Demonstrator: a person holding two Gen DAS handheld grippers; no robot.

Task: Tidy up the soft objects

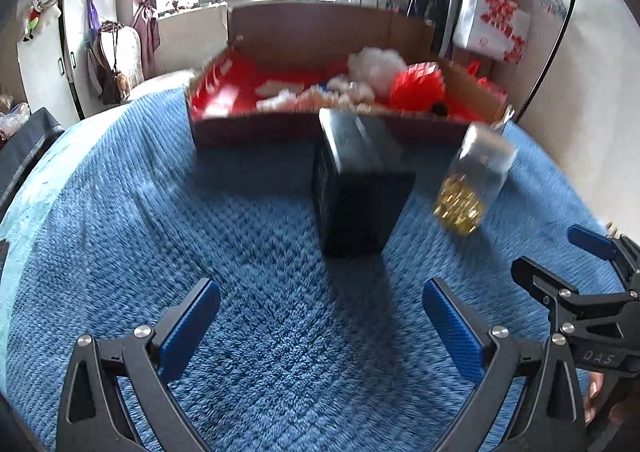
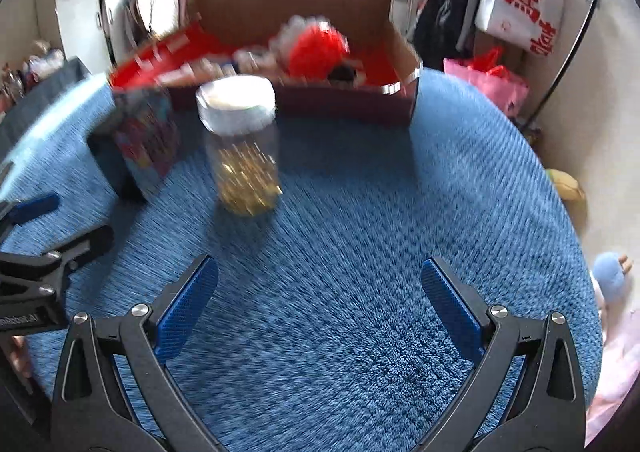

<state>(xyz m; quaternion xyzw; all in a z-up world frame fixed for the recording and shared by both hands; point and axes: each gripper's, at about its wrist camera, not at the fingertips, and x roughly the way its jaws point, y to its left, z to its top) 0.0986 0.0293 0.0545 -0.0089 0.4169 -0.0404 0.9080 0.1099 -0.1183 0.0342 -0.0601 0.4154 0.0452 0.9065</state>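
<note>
So both grippers hang over the blue textured bedspread (image 1: 260,332), jaws spread wide with nothing between them. The left gripper (image 1: 320,320) and right gripper (image 2: 320,300) sit side by side, pointing toward the open cardboard box with the red lining (image 1: 412,36) at the far end. The soft stuff, white stuffing clumps (image 1: 376,66) and a fluffy red plush (image 2: 316,46), already lies inside that box. Standing between grippers and box are a dark rectangular box (image 1: 360,188) and a clear plastic jar with gold contents (image 2: 244,156), neither looks soft. My guess: the right gripper is nearer the jar, the left nearer the dark box.
</note>
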